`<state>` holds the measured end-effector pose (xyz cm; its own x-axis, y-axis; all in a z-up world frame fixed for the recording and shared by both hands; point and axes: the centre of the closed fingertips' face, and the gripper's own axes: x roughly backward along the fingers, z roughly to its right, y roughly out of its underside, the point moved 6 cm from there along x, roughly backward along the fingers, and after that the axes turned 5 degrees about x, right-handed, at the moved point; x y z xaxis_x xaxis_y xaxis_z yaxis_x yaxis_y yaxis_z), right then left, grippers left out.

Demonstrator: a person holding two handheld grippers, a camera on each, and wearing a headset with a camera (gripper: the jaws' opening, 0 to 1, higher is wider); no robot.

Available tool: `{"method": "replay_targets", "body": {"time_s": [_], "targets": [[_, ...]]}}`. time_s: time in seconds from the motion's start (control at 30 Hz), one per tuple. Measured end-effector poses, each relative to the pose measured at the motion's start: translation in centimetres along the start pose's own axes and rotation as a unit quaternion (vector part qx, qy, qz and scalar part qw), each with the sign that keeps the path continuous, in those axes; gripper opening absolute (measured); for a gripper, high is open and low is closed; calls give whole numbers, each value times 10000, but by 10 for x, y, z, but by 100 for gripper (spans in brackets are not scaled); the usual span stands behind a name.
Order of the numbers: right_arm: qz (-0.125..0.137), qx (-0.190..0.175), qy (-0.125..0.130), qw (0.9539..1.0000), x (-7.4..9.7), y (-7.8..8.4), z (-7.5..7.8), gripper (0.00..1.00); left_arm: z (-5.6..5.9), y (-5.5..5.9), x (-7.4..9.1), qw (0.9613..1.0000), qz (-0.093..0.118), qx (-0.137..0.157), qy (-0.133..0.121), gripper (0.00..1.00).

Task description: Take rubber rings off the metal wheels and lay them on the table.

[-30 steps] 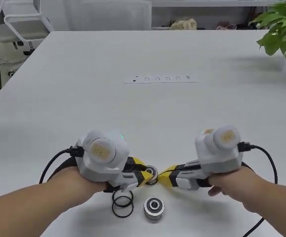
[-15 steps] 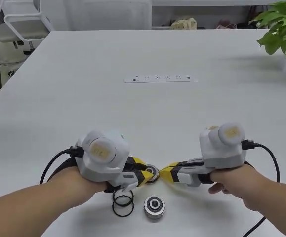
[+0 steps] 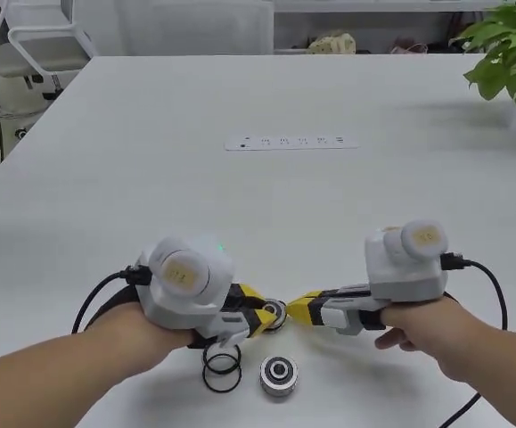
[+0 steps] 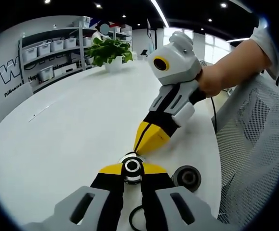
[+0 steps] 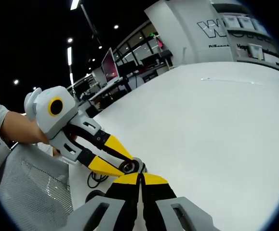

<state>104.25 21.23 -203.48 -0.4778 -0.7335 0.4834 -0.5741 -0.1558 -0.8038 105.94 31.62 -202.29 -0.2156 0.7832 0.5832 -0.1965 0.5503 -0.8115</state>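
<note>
My left gripper [image 3: 266, 316] is shut on a small metal wheel [image 3: 274, 311], which it holds just above the table; the left gripper view shows the wheel [image 4: 132, 166] sitting between the yellow jaws. My right gripper [image 3: 291, 308] comes in from the right with its jaws shut. Its tips [image 4: 138, 144] touch the held wheel's rim, and whether they pinch a rubber ring there is hidden. Two black rubber rings [image 3: 222, 366] lie on the white table below the left gripper. A second wheel [image 3: 278, 374] lies flat beside them.
A white power strip [image 3: 290, 142] lies mid-table. A green plant [image 3: 507, 49] stands at the far right corner and a white chair [image 3: 26, 45] at the far left. Black cables trail from both grippers. The table's near edge is close to the rings.
The right gripper's body has drifted a little to the right and lower while its tips stay at the held wheel. The left gripper, rings and loose wheel have not moved.
</note>
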Motion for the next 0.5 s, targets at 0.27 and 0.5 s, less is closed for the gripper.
{"method": "replay_targets", "body": {"time_s": [0.27, 0.5], "targets": [[35, -105, -63, 9999, 0, -1, -1, 0, 0, 0, 0, 10000, -4, 2, 7, 8], [33, -131, -82, 9999, 1, -1, -2, 0, 0, 0, 0, 10000, -7, 4, 8, 8]]}}
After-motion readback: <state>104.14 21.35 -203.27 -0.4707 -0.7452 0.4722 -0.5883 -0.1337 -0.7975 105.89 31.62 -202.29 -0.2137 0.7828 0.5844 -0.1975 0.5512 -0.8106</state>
